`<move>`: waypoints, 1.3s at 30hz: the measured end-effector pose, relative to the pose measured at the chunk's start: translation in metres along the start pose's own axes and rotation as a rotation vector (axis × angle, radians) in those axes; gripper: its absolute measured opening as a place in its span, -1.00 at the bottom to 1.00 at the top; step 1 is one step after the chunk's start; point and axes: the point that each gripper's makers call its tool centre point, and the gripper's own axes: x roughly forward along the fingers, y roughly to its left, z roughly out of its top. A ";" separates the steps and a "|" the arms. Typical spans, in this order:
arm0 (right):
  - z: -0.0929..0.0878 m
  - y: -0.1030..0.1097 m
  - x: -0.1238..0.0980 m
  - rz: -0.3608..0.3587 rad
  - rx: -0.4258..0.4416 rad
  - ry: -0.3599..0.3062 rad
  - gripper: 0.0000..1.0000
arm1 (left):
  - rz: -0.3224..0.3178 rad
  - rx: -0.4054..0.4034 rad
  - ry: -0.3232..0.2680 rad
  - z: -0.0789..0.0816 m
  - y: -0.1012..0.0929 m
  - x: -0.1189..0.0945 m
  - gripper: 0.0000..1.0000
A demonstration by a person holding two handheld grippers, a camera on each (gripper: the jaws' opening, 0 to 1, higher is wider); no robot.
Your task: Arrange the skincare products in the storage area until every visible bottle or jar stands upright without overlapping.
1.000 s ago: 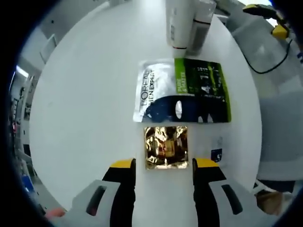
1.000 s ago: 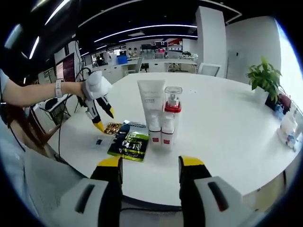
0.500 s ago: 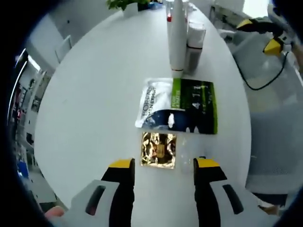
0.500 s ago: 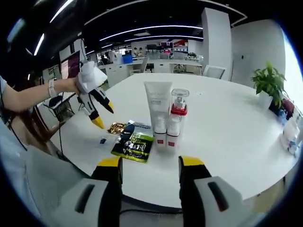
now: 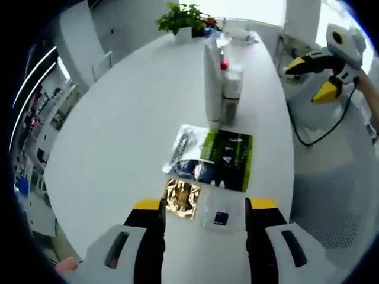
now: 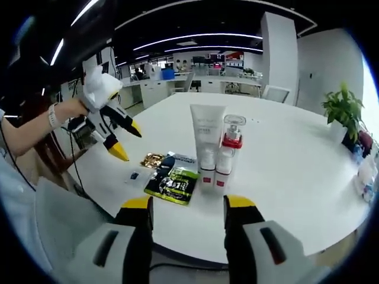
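A tall white tube point(image 6: 206, 142) and a clear bottle with a red collar point(image 6: 230, 148) stand upright side by side on the round white table point(image 6: 284, 160); the tube point(image 5: 211, 83) and the bottle point(image 5: 231, 89) also show in the left gripper view. A green and white sachet point(image 5: 212, 156), a gold sachet point(image 5: 182, 199) and a small clear sachet point(image 5: 218, 216) lie flat before them. My left gripper point(image 5: 204, 207) is open above the table's edge, near the gold sachet. My right gripper point(image 6: 186, 207) is open and empty, short of the table. The left gripper point(image 6: 121, 139) hangs at the left in the right gripper view.
A potted plant point(image 5: 185, 16) stands at the table's far end. The right gripper point(image 5: 317, 74) hangs off the table's side with a black cable point(image 5: 314, 133) below it. Office desks and a white chair point(image 6: 275, 93) lie beyond the table.
My left gripper has pulled back and up from the sachets, so more of the table and the plant show. My right gripper has drifted slightly; the products have not moved.
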 end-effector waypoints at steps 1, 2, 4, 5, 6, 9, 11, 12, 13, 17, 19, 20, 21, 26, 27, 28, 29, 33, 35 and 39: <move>0.000 0.000 -0.001 -0.001 0.000 -0.001 -0.05 | 0.005 -0.007 -0.011 0.001 -0.002 -0.002 0.06; 0.001 0.000 -0.002 -0.002 -0.001 -0.003 -0.05 | 0.020 -0.026 -0.031 0.003 -0.002 -0.006 0.10; 0.001 0.001 -0.003 -0.003 0.000 -0.003 -0.05 | 0.035 -0.023 -0.070 0.007 -0.005 -0.012 0.12; 0.001 0.001 -0.004 -0.006 -0.003 -0.003 -0.05 | 0.043 -0.028 -0.086 0.009 -0.006 -0.015 0.11; 0.001 0.002 -0.005 -0.007 -0.005 -0.003 -0.05 | 0.045 -0.031 -0.098 0.010 -0.009 -0.018 0.13; 0.001 0.004 -0.006 -0.009 -0.006 -0.004 -0.04 | 0.062 -0.051 -0.134 0.011 -0.013 -0.026 0.18; 0.001 0.004 -0.006 -0.009 -0.007 -0.003 -0.04 | 0.067 -0.068 -0.162 0.015 -0.008 -0.029 0.20; 0.000 0.005 -0.006 -0.009 -0.008 -0.002 -0.04 | 0.081 -0.076 -0.172 0.016 -0.008 -0.031 0.19; 0.000 0.005 -0.006 -0.007 -0.009 -0.002 -0.04 | 0.139 -0.050 -0.156 0.014 -0.003 -0.035 0.19; -0.001 0.007 -0.004 0.004 -0.022 0.014 -0.02 | 0.178 -0.039 -0.168 0.017 -0.008 -0.044 0.27; 0.003 0.006 -0.005 0.008 -0.022 0.001 -0.01 | 0.169 -0.065 -0.212 0.023 -0.012 -0.048 0.28; 0.005 0.005 -0.005 0.009 -0.023 -0.003 0.00 | 0.170 -0.065 -0.214 0.023 -0.013 -0.050 0.30; 0.007 0.003 -0.005 0.010 -0.030 -0.003 0.01 | 0.177 -0.072 -0.222 0.024 -0.013 -0.052 0.31; 0.011 -0.004 -0.007 0.027 -0.059 0.001 0.03 | 0.237 -0.116 -0.277 0.034 -0.008 -0.058 0.38; 0.012 -0.006 -0.008 0.029 -0.062 0.001 0.04 | 0.242 -0.124 -0.286 0.036 -0.008 -0.059 0.39; 0.013 -0.007 -0.009 0.031 -0.066 0.000 0.04 | 0.245 -0.132 -0.295 0.037 -0.009 -0.061 0.40; 0.016 -0.011 -0.010 0.031 -0.068 -0.005 0.05 | 0.254 -0.143 -0.304 0.038 -0.009 -0.062 0.43; 0.026 -0.018 -0.012 0.027 -0.073 -0.043 0.07 | 0.303 -0.182 -0.348 0.044 -0.005 -0.072 0.51; 0.028 -0.025 -0.011 0.029 -0.077 -0.058 0.08 | 0.310 -0.192 -0.356 0.044 -0.006 -0.075 0.53; 0.035 -0.022 -0.008 0.065 -0.091 -0.092 0.21 | 0.332 -0.230 -0.399 0.043 -0.011 -0.081 0.57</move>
